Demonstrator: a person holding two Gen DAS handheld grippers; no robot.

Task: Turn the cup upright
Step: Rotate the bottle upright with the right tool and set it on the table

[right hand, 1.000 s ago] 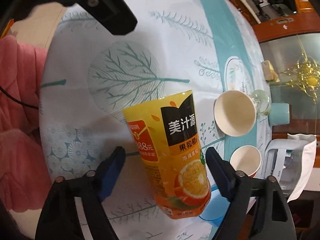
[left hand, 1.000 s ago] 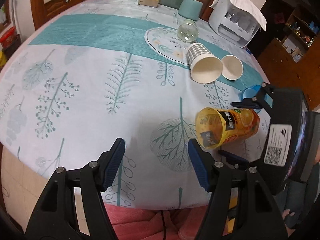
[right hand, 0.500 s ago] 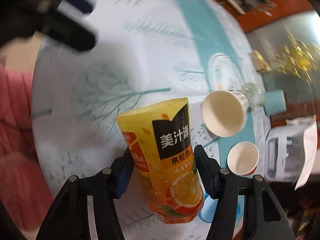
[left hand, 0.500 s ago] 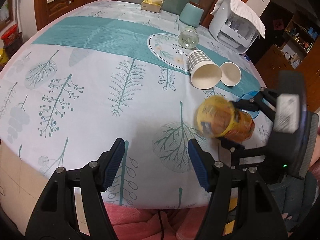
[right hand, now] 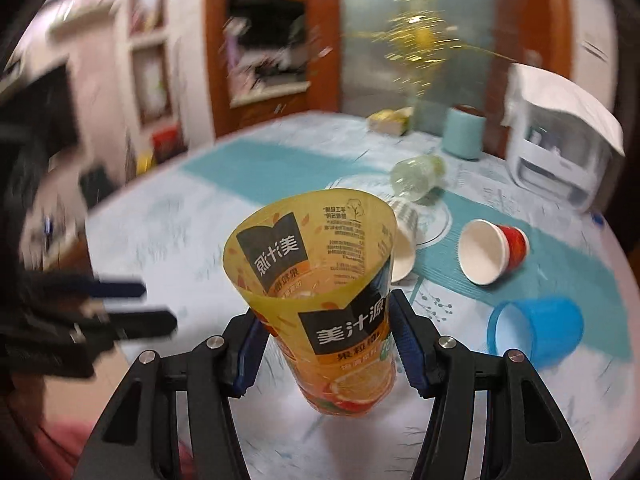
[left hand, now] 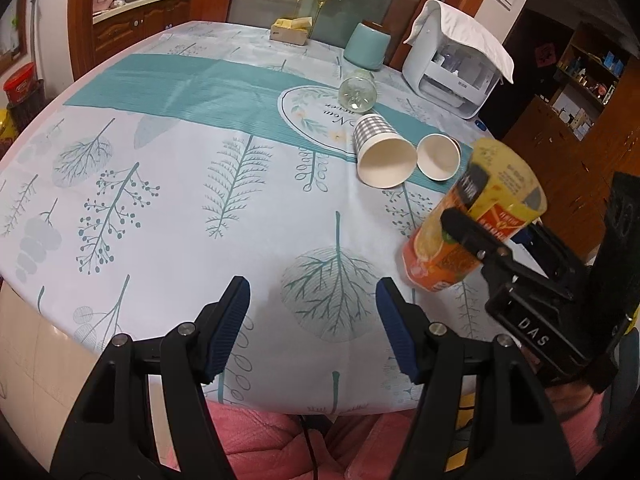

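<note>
The orange juice cup (right hand: 320, 300) is clamped low on its wall between the jaws of the right gripper (right hand: 324, 350), mouth up and leaning slightly, its base just above or barely on the tabletop (left hand: 200, 184) near the right edge; contact cannot be told. The printed wall is thin and see-through, so the cup is judged light, flexible and easily dented, and somewhat slick. A hold near the stiffer base, as seen, is judged safer than one at the soft rim. The left gripper (left hand: 314, 328) is held wide open over the near tabletop, with nothing between its jaws.
</note>
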